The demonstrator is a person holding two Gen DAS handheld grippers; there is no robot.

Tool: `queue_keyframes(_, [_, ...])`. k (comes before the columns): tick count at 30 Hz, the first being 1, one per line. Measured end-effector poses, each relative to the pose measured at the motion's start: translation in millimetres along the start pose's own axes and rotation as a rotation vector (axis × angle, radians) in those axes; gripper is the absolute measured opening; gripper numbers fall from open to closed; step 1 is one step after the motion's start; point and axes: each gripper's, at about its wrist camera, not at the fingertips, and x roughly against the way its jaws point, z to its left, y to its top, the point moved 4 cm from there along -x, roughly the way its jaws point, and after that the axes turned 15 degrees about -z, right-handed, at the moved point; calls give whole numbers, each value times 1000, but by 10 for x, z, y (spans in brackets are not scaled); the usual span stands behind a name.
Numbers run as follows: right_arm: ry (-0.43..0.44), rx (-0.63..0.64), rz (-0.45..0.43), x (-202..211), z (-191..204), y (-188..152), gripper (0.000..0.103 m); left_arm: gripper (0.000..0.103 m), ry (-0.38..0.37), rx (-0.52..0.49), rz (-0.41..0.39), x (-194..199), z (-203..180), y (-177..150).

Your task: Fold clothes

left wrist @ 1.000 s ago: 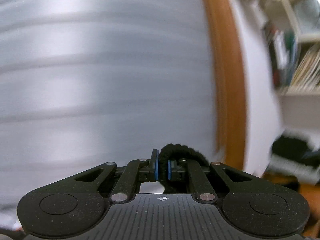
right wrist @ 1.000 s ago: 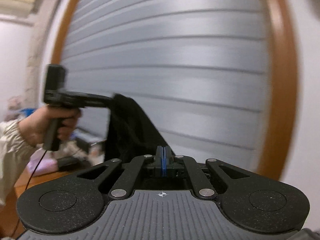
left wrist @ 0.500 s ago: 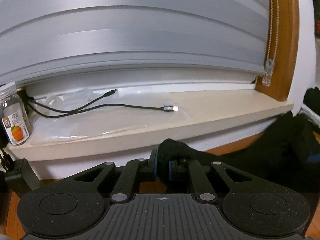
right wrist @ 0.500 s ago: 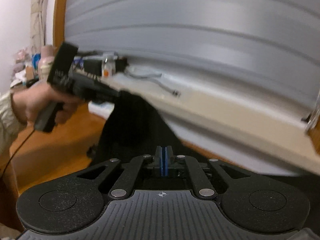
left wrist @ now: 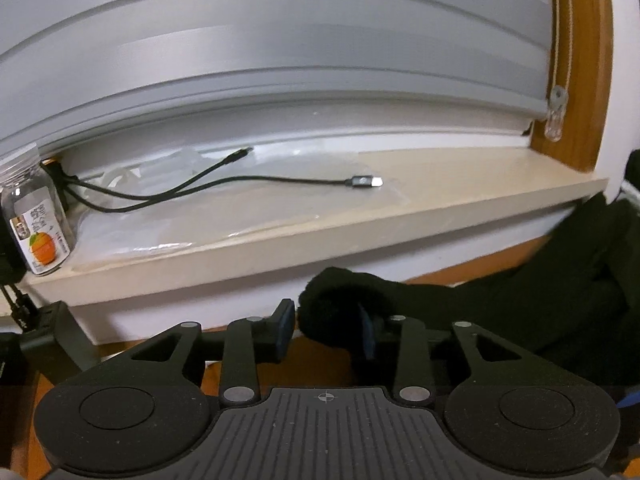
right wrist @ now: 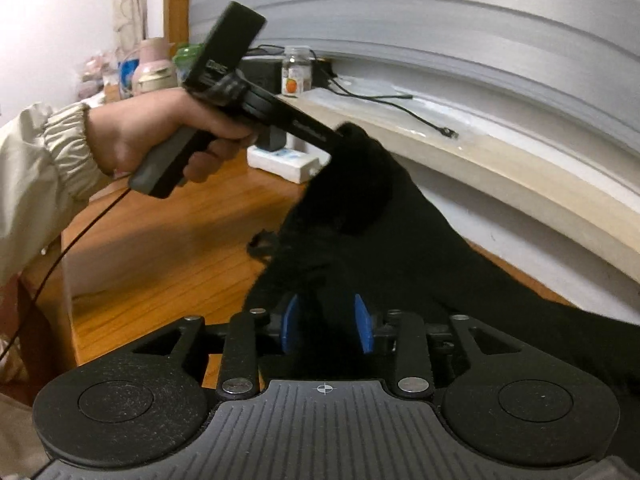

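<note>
Two containers: we see a clear jar [left wrist: 34,216] with an orange-fruit label at the left end of the windowsill [left wrist: 480,200]; contents we cannot tell. Blurred bottles [right wrist: 150,68] stand upper left in the right wrist view.
Garment: black cloth [right wrist: 360,220], soft and rumpled, draped from centre toward lower right over the wooden floor [right wrist: 160,240].
Left gripper [left wrist: 326,330]: jaws have just been opening, partly apart, a cloth fold between them.
Right gripper [right wrist: 326,324]: likewise parted, cloth between its blue pads [right wrist: 290,322].
Change: both were clamped a second ago; the blinds filled the view, now the sill shows.
</note>
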Motion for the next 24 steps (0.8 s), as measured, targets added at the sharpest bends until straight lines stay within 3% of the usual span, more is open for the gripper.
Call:
queue_keyframes(1, [5, 3, -3, 3, 13, 18, 40, 51, 7, -9, 4, 7, 7, -2])
queue_keyframes(3, [13, 5, -3, 5, 33, 36, 46, 58, 13, -39, 8, 34, 19, -11])
queue_keyframes(7, [80, -5, 33, -23, 87, -31, 53, 58, -3, -112, 46, 172, 88, -73])
queue_keyframes(12, [116, 24, 114, -166, 143, -183, 52, 59, -15, -90, 29, 466, 188, -178])
queue_keyframes(13, [120, 24, 118, -189, 127, -187, 50, 59, -22, -83, 20, 532, 183, -200])
queue_keyframes(15, [127, 19, 111, -215, 85, -157, 26, 59, -36, -66, 3, 641, 155, -252])
queue_keyframes(17, [114, 24, 79, -206, 20, -62, 16, 59, -61, -46, -16, 753, 93, -306])
queue_keyframes(21, [3, -32, -37, -111, -315, 242, 12, 59, -113, 2, -59, 928, -83, -381])
queue_keyframes(24, [-83, -95, -84, -134, -611, 350, 11, 58, -194, 63, -78, 991, -277, -410])
